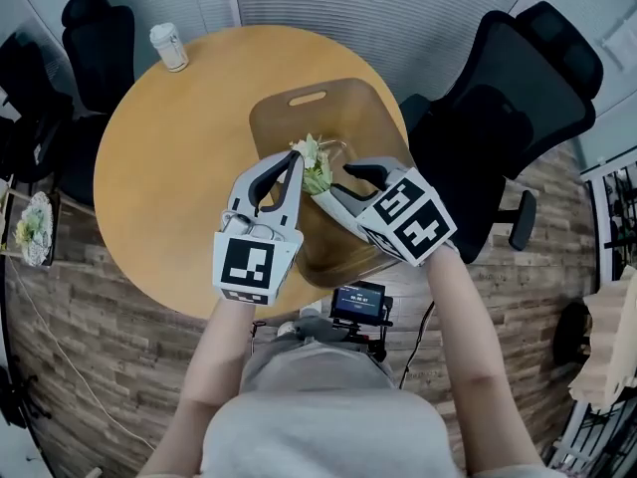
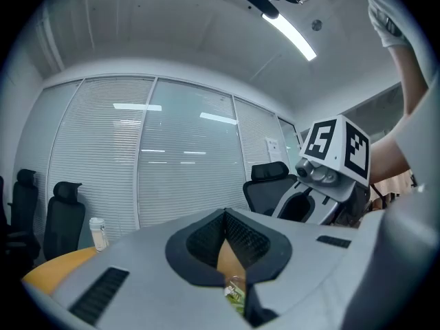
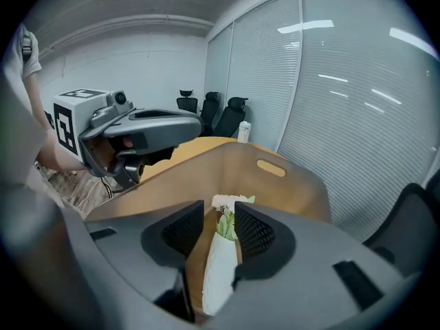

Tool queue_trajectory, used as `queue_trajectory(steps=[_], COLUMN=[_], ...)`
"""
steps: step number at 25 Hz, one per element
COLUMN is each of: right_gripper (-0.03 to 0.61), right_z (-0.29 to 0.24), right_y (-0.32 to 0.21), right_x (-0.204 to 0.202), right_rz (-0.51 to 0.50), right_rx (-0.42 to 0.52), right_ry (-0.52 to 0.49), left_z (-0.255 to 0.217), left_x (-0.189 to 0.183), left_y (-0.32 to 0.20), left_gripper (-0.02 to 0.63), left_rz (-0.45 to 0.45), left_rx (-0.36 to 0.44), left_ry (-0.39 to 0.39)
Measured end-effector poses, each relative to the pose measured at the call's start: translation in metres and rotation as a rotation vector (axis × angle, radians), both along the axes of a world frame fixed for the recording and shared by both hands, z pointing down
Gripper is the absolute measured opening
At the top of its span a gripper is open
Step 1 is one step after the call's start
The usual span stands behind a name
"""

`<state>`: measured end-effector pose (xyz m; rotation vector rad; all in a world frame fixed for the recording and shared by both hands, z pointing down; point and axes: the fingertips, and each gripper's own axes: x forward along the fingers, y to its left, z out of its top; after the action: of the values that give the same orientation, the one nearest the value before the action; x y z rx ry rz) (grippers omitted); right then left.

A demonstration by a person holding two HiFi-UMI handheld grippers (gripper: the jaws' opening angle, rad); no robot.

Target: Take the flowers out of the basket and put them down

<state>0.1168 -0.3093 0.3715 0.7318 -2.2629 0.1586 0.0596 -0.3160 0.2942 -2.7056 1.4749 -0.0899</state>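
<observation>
Looking along my right tongs (image 3: 218, 208), I see the jaws narrowly parted with the flowers (image 3: 221, 253) lying between them. It is a small bunch: pale heads and green leaves at the top, and a white paper cone running down toward the bottom of the frame. The cone sits close against one pad and a strip of brown shows on the other side, so I judge nothing is pinching it, though the wide lens makes that hard to be sure of. My left tongs (image 2: 225, 218) have their tips drawn together with nothing caught there. A scrap of green and white from the flowers (image 2: 234, 293) only shows through the gap low in that frame. From the head view the flowers (image 1: 317, 162) sit in the middle of the frame inside the brown basket (image 1: 279, 118) on the round table (image 1: 169, 167), with the left tongs (image 1: 295, 155) just beside them and the right tongs (image 1: 336, 179) around their lower end. I expect the bunch to be very light and soft, with paper that crumples and heads that bruise. I would therefore take it by the wrapped cone, below the leaves, with a gentle squeeze.
</observation>
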Motion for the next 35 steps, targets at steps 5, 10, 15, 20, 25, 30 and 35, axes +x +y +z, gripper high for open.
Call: queue_trajectory(steps=[5,10,15,20,25,30,35], right_gripper=[0.266,0.336,0.345,0.345,0.345,0.345,0.345], right_z=[0.021,0.044,0.066,0.095,0.124,0.157,0.185], right_y=[-0.007,-0.011,-0.013,-0.012,-0.012,-0.013,-0.010], right_x=[-0.002,-0.001,-0.003,-0.006,-0.007,-0.003,0.006], right_rz=[-0.018,-0.043,-0.055,-0.080,-0.089,-0.091,-0.096], right_rx=[-0.099,-0.192,-0.264,-0.352,-0.397,-0.430,-0.457], right_ry=[0.018,0.057,0.092,0.162,0.226,0.327,0.408], left_z=[0.009,0.015,0.020,0.024,0.028,0.032,0.033], left_x=[0.005,-0.001,-0.001,-0.001,-0.003,-0.006,-0.006], left_y=[-0.010,-0.020,-0.023,-0.027,-0.029,-0.033,-0.035], left_gripper=[0.003,0.003,0.003,0.003,0.003,0.005,0.003], left_rz=[-0.002,-0.011,-0.004,0.002,0.003,0.000,0.000], left_rx=[-0.020,-0.042,-0.052,-0.057,-0.067,-0.068,-0.075], left_ry=[-0.041,-0.039,-0.047,-0.065,-0.067,-0.070,-0.065])
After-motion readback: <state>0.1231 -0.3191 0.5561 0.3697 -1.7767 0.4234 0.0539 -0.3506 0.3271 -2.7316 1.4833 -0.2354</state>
